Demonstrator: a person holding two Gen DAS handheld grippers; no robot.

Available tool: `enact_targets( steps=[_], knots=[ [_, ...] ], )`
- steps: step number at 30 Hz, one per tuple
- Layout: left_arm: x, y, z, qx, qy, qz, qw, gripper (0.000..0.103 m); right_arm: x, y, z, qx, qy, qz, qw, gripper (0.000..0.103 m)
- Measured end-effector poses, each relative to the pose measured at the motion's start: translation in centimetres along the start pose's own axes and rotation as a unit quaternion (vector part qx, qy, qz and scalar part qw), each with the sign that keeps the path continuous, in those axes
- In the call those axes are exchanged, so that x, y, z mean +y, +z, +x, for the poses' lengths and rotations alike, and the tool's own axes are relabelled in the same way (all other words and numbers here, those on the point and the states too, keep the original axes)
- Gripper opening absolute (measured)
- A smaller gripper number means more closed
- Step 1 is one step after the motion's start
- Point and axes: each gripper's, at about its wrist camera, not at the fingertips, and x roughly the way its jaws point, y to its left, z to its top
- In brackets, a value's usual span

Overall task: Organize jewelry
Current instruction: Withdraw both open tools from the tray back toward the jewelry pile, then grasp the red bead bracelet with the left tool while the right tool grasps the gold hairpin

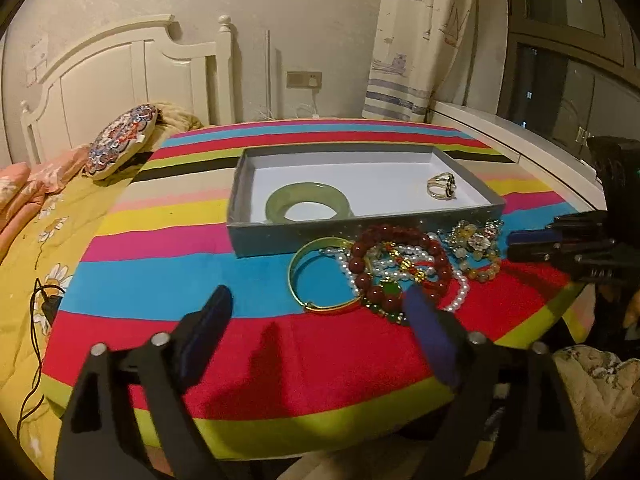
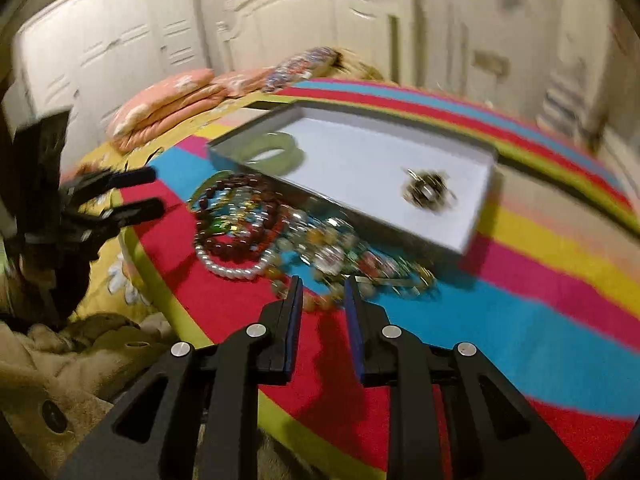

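Observation:
A shallow grey tray lies on the striped cloth. It holds a pale green jade bangle at its left and a gold ring at its right. In front of the tray lies a tangled pile: a gold bangle, a red bead bracelet, a pearl strand and a crystal flower bracelet. My left gripper is open wide just short of the gold bangle. My right gripper has its pads narrowly apart. Its tips are at the blurred amber beads on the pile's edge, and I see nothing pressed between them.
The striped cloth drops off just before both grippers, with rumpled beige fabric below. A round patterned cushion, folded pink bedding and a white headboard lie beyond. A black cable trails at the left.

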Motion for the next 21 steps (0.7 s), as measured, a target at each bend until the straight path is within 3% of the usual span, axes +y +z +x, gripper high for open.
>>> enact_targets(
  steps=[3,5,7,9,12,18,19,20,21],
  knots=[
    [0.2,-0.1,0.3,0.005,0.001,-0.001,1.0000,0.089,-1.9,-0.1,0.8,0.016,-0.001,0.062,0.998,0.026],
    [0.2,-0.2,0.5,0.008,0.007,-0.002,0.9999,0.100,-2.8,0.1,1.1,0.015,0.016,0.100,0.995,0.036],
    [0.4,-0.3,0.6,0.008,0.012,-0.005,0.9999,0.101,-3.1,0.6,1.3,0.017,0.032,0.131,0.991,0.045],
    [0.5,-0.4,0.7,0.011,0.012,-0.008,0.9998,0.101,-3.0,1.1,1.6,0.020,0.031,0.148,0.988,0.047],
    [0.6,-0.6,0.8,0.012,0.013,-0.012,0.9998,0.101,-3.0,1.6,1.9,0.022,0.018,0.194,0.981,0.047],
    [0.5,-0.8,0.6,0.006,0.010,-0.015,0.9998,0.101,-1.3,2.4,2.5,0.015,-0.076,0.207,0.975,0.046],
    [0.5,-0.9,0.6,0.006,0.009,-0.015,0.9998,0.101,-0.7,2.4,2.7,0.013,-0.092,0.189,0.978,0.043],
    [0.5,-1.0,0.7,0.006,0.009,-0.016,0.9998,0.101,-0.4,2.4,2.9,0.011,-0.091,0.176,0.980,0.030],
    [0.6,-1.0,0.7,0.005,0.010,-0.017,0.9998,0.101,-0.4,2.2,2.8,0.011,-0.080,0.172,0.982,0.027]
  ],
)
